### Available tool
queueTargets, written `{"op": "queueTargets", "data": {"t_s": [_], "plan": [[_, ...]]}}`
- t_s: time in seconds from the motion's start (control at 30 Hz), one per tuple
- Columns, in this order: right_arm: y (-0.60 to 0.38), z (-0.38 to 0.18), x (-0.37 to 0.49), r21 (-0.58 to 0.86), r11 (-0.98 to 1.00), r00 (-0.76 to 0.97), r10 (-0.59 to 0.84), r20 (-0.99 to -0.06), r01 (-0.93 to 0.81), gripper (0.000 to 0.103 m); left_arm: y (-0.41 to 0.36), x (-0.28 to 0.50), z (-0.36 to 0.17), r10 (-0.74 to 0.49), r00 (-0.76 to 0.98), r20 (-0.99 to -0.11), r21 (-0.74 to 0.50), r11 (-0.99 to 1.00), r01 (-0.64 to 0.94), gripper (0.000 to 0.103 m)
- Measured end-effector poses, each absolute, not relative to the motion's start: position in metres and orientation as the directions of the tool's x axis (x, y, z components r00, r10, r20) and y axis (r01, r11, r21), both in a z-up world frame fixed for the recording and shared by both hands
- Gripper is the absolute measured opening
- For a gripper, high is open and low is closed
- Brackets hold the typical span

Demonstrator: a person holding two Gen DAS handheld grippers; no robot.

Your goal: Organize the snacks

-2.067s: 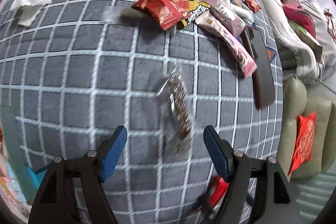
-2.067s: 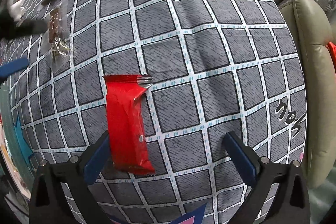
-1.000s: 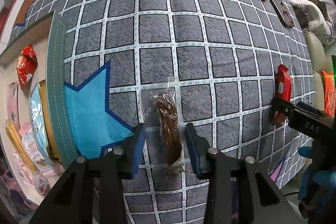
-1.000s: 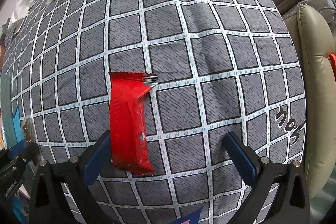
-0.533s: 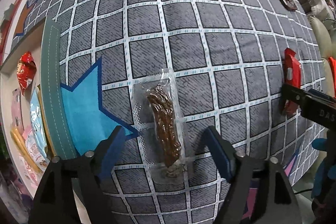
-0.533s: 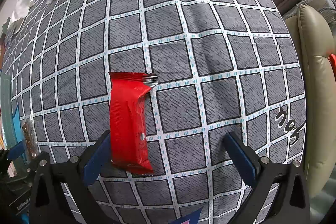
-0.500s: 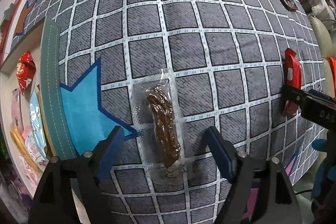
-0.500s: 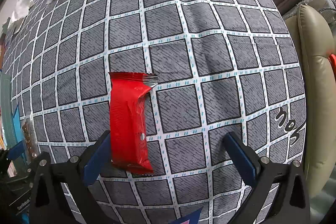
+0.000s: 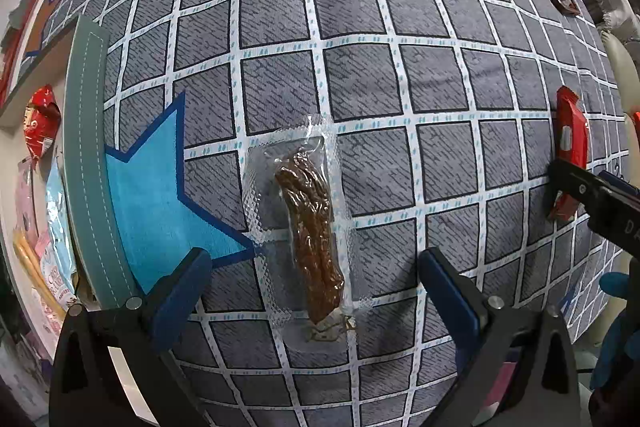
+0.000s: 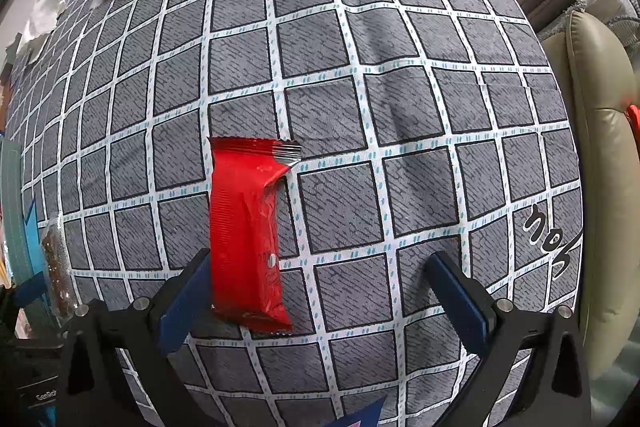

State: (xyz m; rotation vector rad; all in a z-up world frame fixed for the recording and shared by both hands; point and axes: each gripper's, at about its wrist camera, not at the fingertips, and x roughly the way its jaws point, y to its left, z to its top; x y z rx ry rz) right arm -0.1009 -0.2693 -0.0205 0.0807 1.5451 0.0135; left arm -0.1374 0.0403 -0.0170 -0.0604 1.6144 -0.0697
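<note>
The grey checked cloth [image 9: 360, 27] is filling my view, and the clear-wrapped brown snack [image 9: 312, 235] is lying flat, long axis running away from me. My left gripper [image 9: 312, 291] has just been opening and is sitting wide around it, not touching; my right gripper [image 10: 320, 291] is gaping too, red bar [image 10: 246, 235] lengthwise by its left finger.

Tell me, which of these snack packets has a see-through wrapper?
The clear packet holding a brown stick snack, lying flat on the checked cloth between the open left gripper. The red packet by the right gripper is opaque.
</note>
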Motion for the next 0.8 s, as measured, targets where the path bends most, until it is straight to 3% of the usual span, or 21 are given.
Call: {"op": "queueTargets", "data": {"t_s": [0.8], "plan": [[-0.270,-0.021,-0.102,0.062,0.997,0.028,0.061,-0.998,0.044,0.103,0.044,-0.144,-0.009,-0.080,-0.019,-0.997,-0.081,0.997,0.016,0.103]]}}
